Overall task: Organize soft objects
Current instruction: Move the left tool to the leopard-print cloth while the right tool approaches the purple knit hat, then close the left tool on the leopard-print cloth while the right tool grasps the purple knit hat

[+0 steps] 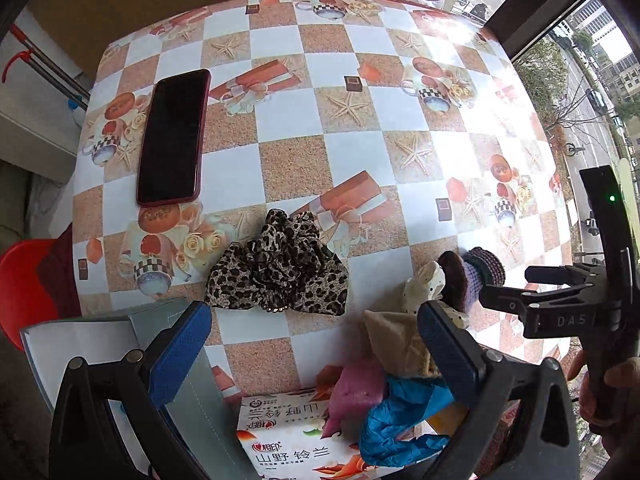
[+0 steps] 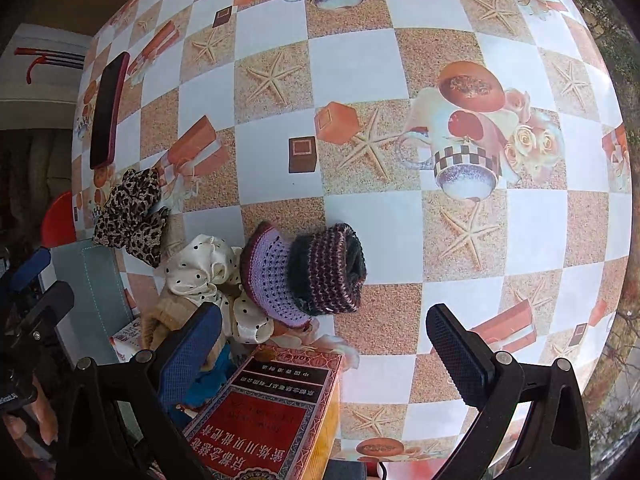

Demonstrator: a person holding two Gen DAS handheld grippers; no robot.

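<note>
A leopard-print scrunchie (image 1: 278, 266) lies on the checkered table, just ahead of my open, empty left gripper (image 1: 312, 344); it also shows at the left in the right wrist view (image 2: 132, 216). A knitted purple-and-dark piece (image 2: 308, 276), a cream polka-dot cloth (image 2: 204, 268), a beige cloth (image 1: 394, 338), a pink cloth (image 1: 358, 388) and a blue cloth (image 1: 400, 420) are piled by the boxes. My right gripper (image 2: 324, 348) is open and empty, just short of the knitted piece; it also shows at the right in the left wrist view (image 1: 532, 288).
A dark phone (image 1: 174, 138) lies at the table's far left. A white printed box (image 1: 288, 440) and a grey box (image 1: 96, 344) sit near my left gripper. A red printed box (image 2: 272, 412) sits under my right gripper. A red stool (image 1: 24, 288) stands left.
</note>
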